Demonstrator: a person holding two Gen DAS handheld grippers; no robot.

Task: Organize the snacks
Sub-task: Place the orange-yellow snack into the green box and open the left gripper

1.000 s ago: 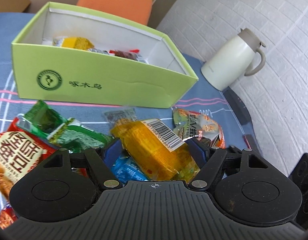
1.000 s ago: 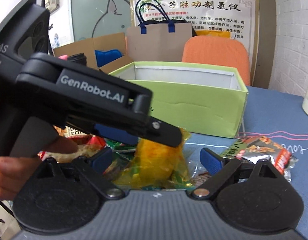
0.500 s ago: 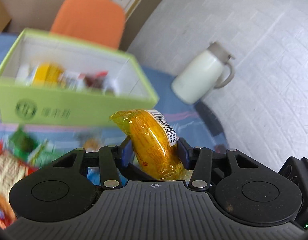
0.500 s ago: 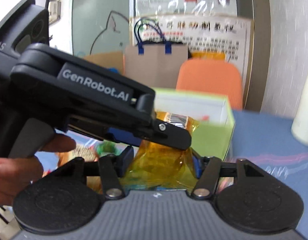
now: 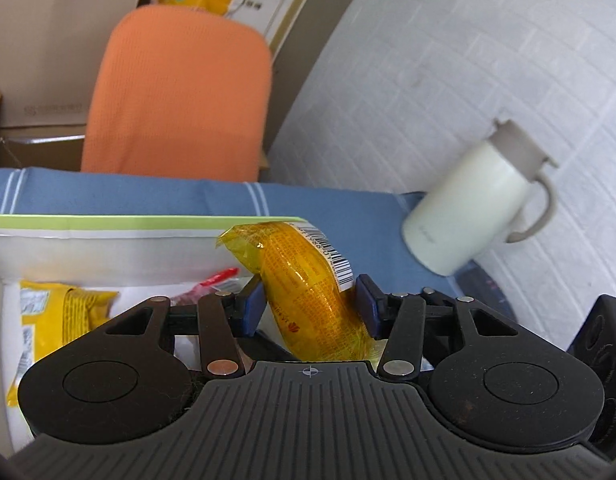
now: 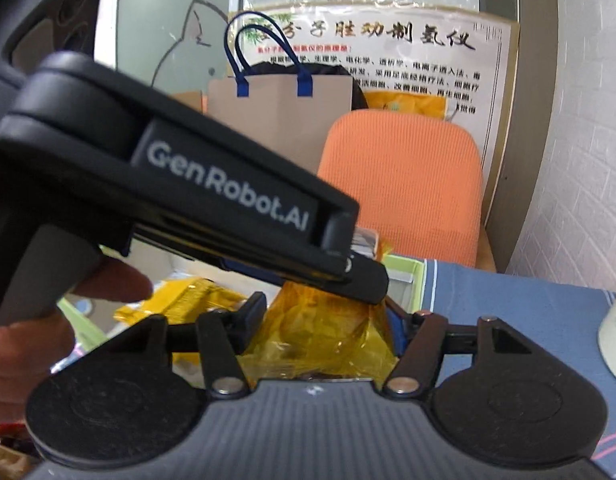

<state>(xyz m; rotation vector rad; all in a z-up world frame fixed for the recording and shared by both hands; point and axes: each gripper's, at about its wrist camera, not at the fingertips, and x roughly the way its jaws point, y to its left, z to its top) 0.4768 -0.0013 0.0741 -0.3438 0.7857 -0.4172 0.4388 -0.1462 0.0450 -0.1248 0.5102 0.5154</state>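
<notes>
The left gripper [image 5: 310,306] is clamped on a yellow snack packet [image 5: 308,280], its long axis pointing up and away, directly over the open green box [image 5: 147,222] near its right end. The right gripper [image 6: 328,320] is opening around another yellow packet [image 6: 328,332], also just above the box, so either load needs only to drop.

The right gripper [image 6: 322,320], its jaws opening, has an orange snack packet [image 6: 328,332] between its fingers [image 6: 253,312]; the left gripper [image 6: 211,208] crosses just above the packet, the green box [image 6: 414,276] behind it.
</notes>
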